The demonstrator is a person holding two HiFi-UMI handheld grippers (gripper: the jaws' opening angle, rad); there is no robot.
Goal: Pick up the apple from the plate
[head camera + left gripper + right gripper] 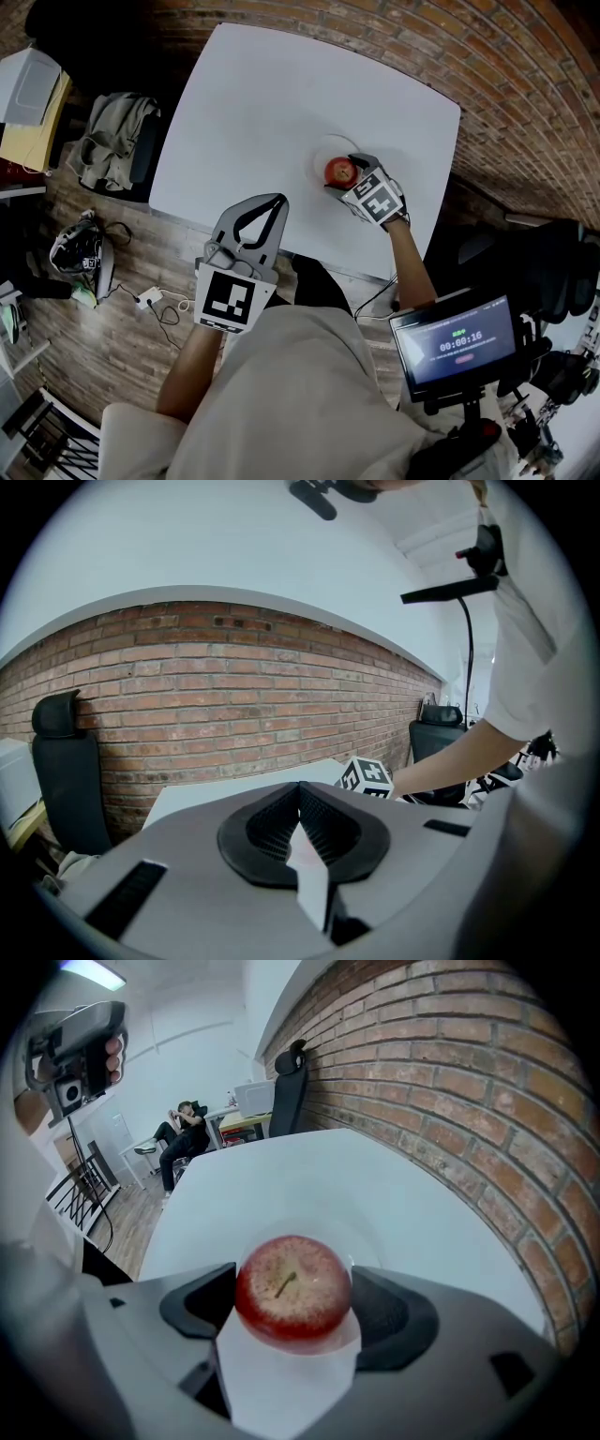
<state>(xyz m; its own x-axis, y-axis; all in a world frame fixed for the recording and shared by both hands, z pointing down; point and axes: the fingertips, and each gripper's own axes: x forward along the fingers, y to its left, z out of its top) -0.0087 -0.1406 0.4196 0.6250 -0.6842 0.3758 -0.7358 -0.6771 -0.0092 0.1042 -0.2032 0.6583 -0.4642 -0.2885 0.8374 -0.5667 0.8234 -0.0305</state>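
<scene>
White table (281,94), wood floor (122,309), brick wall (487,56).

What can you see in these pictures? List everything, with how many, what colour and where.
brick wall: one, red-brown, along the table's far side
table: one, white, in front of the person
plate: one, pale, on the right part of the table
apple: one, red, on the plate
office chair: one, black, by the wall past the table
clothing: one heap, grey-green, left of the table
screen: one, dark, showing a timer, at the person's right
seated person: one, far back in the room
left gripper: one, grey, over the table's near edge, fingers shut, empty
right gripper: one, grey, fingers closed on the apple
</scene>
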